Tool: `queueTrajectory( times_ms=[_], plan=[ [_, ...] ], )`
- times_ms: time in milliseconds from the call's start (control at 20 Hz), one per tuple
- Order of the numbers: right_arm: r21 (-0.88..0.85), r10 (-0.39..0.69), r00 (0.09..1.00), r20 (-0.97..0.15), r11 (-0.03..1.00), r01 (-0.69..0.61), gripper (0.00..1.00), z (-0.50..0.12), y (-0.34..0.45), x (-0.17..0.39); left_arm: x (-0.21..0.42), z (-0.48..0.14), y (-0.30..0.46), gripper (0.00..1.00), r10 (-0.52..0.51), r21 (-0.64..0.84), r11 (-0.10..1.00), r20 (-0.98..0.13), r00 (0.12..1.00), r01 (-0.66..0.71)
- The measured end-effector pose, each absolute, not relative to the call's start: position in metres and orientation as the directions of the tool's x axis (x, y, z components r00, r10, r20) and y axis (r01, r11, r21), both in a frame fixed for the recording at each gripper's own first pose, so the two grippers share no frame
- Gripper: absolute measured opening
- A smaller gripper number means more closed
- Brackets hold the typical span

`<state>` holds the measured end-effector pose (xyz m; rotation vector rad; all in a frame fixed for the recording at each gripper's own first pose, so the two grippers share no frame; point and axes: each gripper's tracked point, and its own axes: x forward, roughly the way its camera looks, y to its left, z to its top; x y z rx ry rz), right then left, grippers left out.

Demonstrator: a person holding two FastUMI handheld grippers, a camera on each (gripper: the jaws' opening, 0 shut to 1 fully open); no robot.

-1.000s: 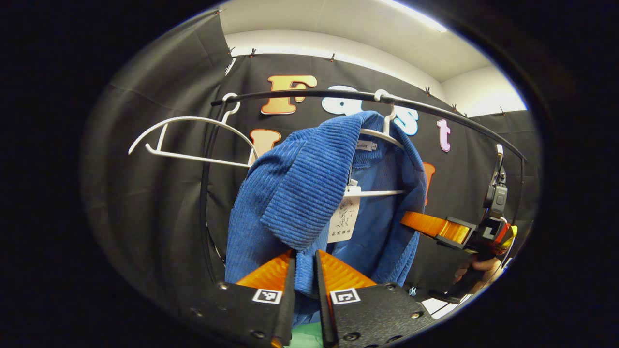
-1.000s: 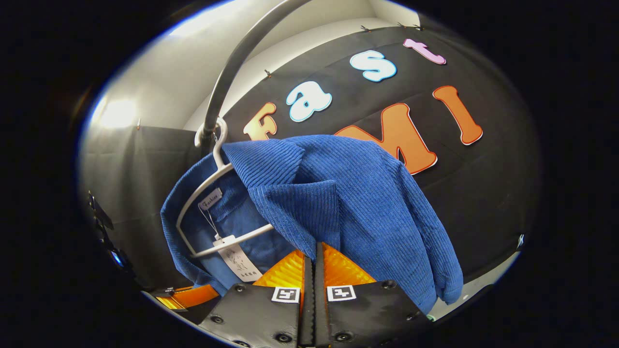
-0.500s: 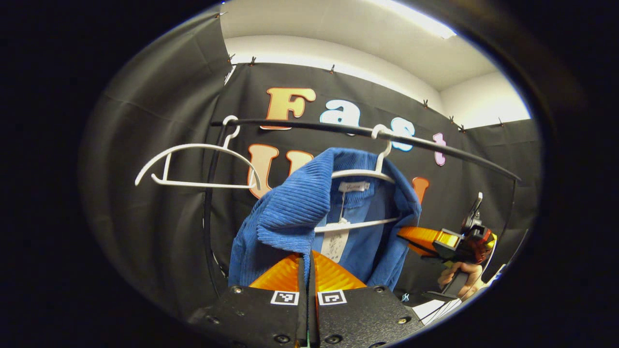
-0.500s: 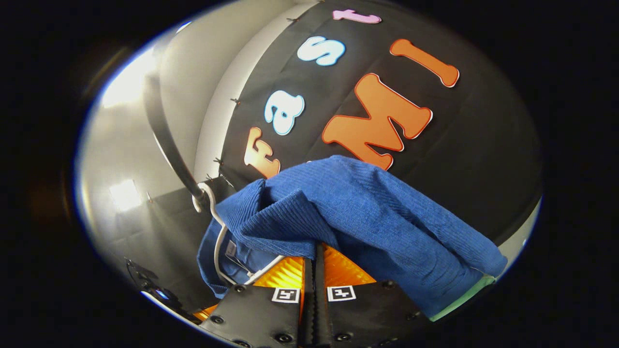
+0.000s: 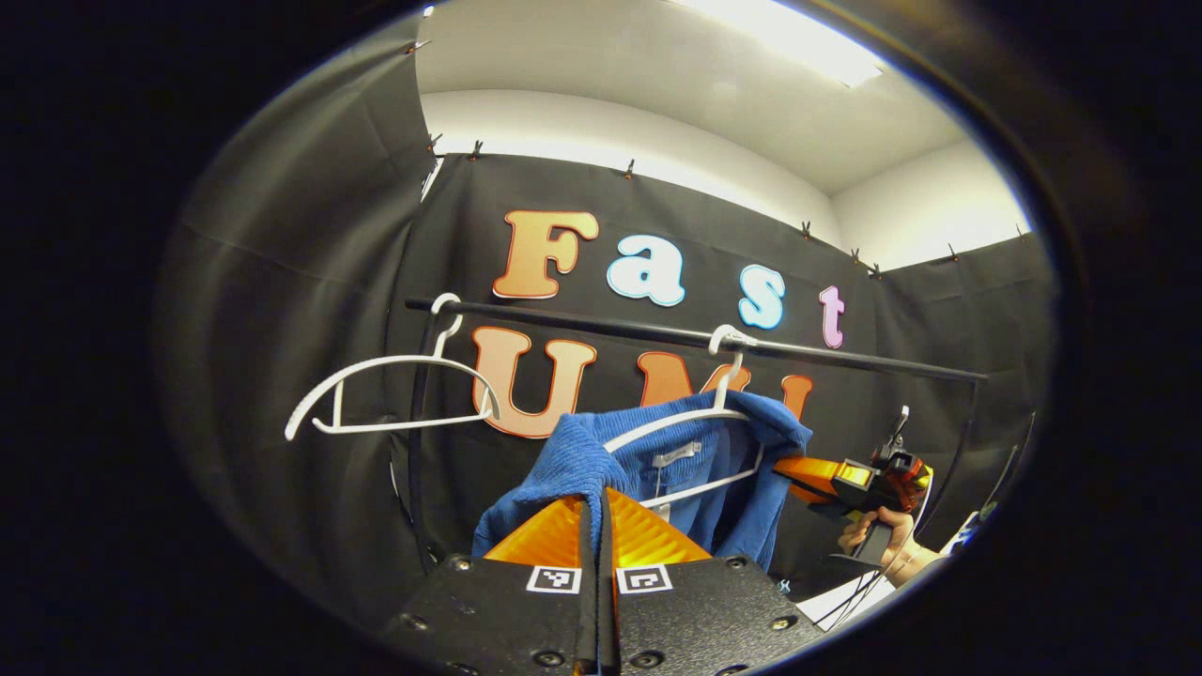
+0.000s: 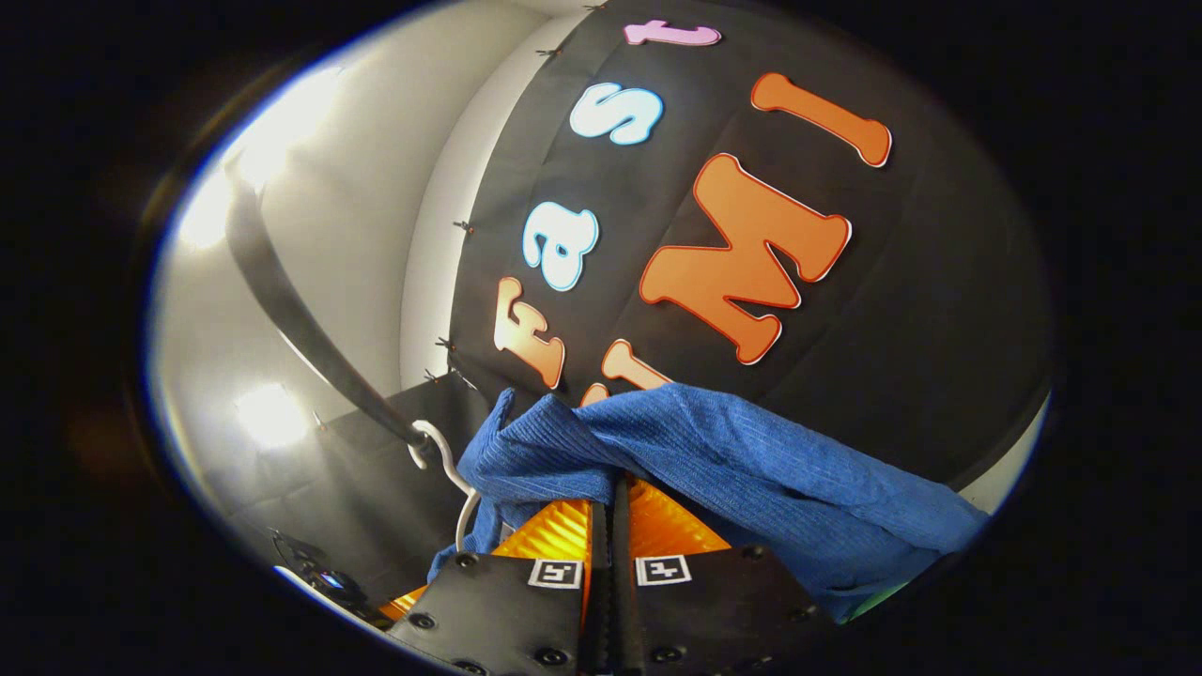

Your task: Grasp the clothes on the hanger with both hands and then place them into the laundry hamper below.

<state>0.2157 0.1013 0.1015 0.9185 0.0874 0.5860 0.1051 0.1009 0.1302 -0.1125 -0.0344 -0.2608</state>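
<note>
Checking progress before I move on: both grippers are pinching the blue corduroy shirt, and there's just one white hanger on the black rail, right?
Not quite. The left gripper view shows two white hangers on the black rail: an empty hanger and the one carrying the blue corduroy shirt. Both the left gripper and right gripper do pinch it.

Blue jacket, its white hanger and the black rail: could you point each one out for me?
Blue jacket (image 5: 573,462): left gripper view, on the ribbed shoulder fold above the claw.
White hanger (image 5: 678,420): left gripper view, on its sloping upper arm inside the jacket.
Black rail (image 5: 601,323): left gripper view, on the bare bar between the two hooks.
</note>
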Motion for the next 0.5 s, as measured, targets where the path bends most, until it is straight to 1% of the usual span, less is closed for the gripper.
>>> queueTrajectory(
  times_ms=[100, 150, 200, 300, 400, 450, 500],
  plan=[
    [0.789, 0.508, 0.839, 0.195, 0.427, -0.442, 0.07, 0.11, 0.095, 0.218, 0.105, 0.138, 0.116, 0.01, -0.246, -0.145, 0.957, 0.052, 0.968, 0.251],
    [0.795, 0.507, 0.838, 0.204, 0.414, -0.444, 0.07, 0.113, 0.093, 0.218, 0.105, 0.142, 0.125, 0.02, -0.238, -0.151, 0.958, 0.055, 0.97, 0.243],
    [0.799, 0.507, 0.836, 0.211, 0.403, -0.446, 0.07, 0.114, 0.091, 0.218, 0.105, 0.145, 0.133, 0.01, -0.232, -0.154, 0.959, 0.059, 0.971, 0.238],
    [0.807, 0.514, 0.829, 0.219, 0.382, -0.45, 0.07, 0.121, 0.093, 0.217, 0.106, 0.154, 0.143, 0.01, -0.232, -0.157, 0.958, 0.063, 0.971, 0.239],
    [0.817, 0.522, 0.824, 0.217, 0.365, -0.447, 0.07, 0.125, 0.09, 0.218, 0.109, 0.16, 0.151, 0.01, -0.233, -0.155, 0.958, 0.064, 0.97, 0.24],
    [0.821, 0.526, 0.821, 0.221, 0.354, -0.448, 0.07, 0.128, 0.089, 0.218, 0.111, 0.162, 0.155, 0.02, -0.231, -0.146, 0.96, 0.065, 0.971, 0.238],
    [0.827, 0.526, 0.818, 0.233, 0.336, -0.451, 0.07, 0.132, 0.087, 0.217, 0.114, 0.164, 0.158, 0.01, -0.228, -0.135, 0.963, 0.066, 0.971, 0.235]
  ],
)
